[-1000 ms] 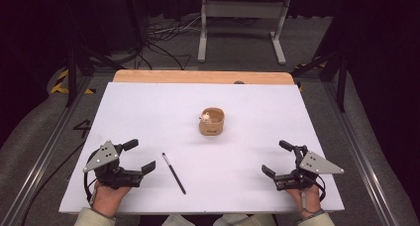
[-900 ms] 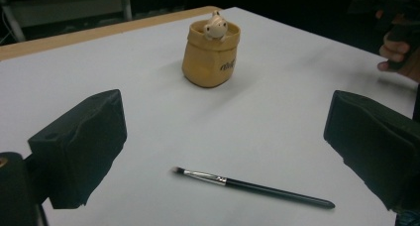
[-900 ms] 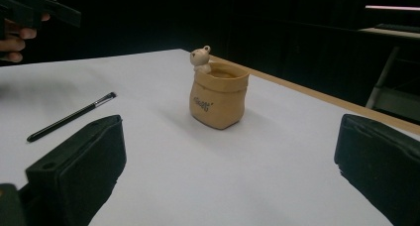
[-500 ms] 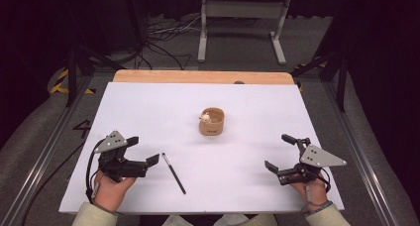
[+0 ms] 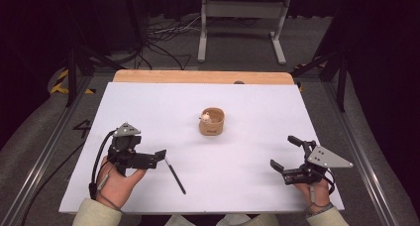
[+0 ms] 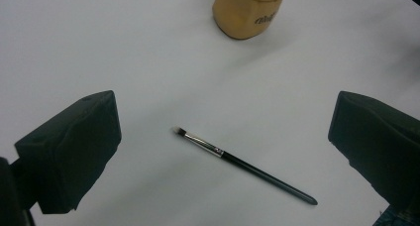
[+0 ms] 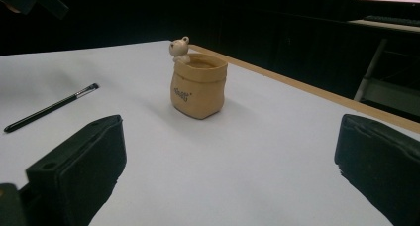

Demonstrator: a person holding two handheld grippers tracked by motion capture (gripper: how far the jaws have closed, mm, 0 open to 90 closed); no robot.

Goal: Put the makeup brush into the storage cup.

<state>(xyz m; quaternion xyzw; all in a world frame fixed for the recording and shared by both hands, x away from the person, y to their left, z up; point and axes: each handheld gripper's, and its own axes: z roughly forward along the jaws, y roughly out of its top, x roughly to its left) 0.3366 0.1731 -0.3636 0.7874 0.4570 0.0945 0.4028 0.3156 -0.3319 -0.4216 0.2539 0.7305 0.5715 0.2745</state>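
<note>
A thin black-handled brush [image 5: 175, 175] lies on the white table top [image 5: 148, 107], bristles toward my left gripper. My left gripper [image 5: 159, 157] hangs open right at its bristle end, rolled on its side. In the left gripper view the brush [image 6: 242, 164] lies between and below the spread jaws [image 6: 225, 117]. A tan sack-shaped pot [image 5: 212, 122] with a small bear figure on its rim stands at mid-table. My right gripper [image 5: 283, 151] is open and empty at the front right, facing the pot [image 7: 198, 87] from a distance.
A wooden strip [image 5: 198, 76] runs along the table's far edge. Beyond it stand a grey metal frame [image 5: 237, 18] and floor cables [image 5: 158, 37]. Metal rails border both sides of the table.
My left gripper has moved right to the brush's bristle end and rolled onto its side. My right gripper has shifted slightly right and toward the front.
</note>
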